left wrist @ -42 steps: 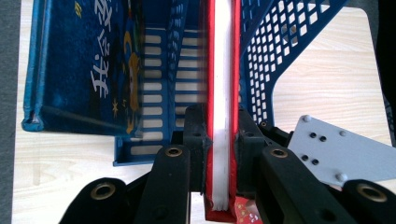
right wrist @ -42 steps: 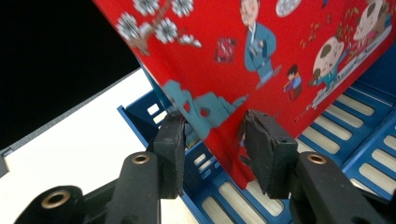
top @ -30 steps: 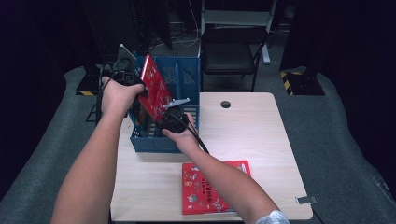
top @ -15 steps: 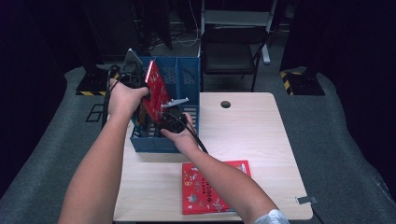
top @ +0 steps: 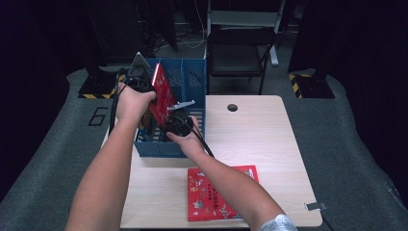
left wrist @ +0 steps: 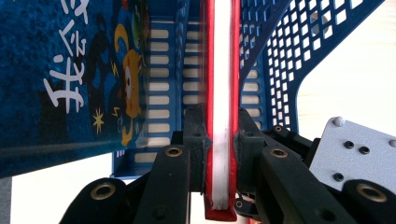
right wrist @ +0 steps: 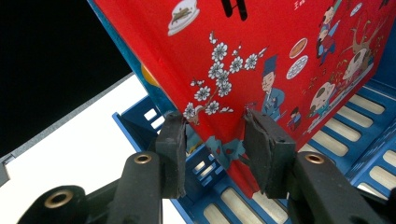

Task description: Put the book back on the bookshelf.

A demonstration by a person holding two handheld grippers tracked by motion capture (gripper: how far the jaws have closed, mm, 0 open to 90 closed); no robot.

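Observation:
A red picture book is held tilted above the blue slotted basket at the table's back left. My left gripper is shut on its top edge; in the left gripper view the jaws clamp the red book edge-on. A blue book stands beside it in the basket. My right gripper is low at the basket's front. Its jaws are open against the red book's cover, above the basket floor.
A second red book lies flat near the front edge of the wooden table. A round hole marks the tabletop at the back. A small metal clip sits at the front right corner. A black chair stands behind.
My left hand has shifted slightly right with the red book, bringing it more upright over the basket. The right gripper has stayed at the book's lower part.

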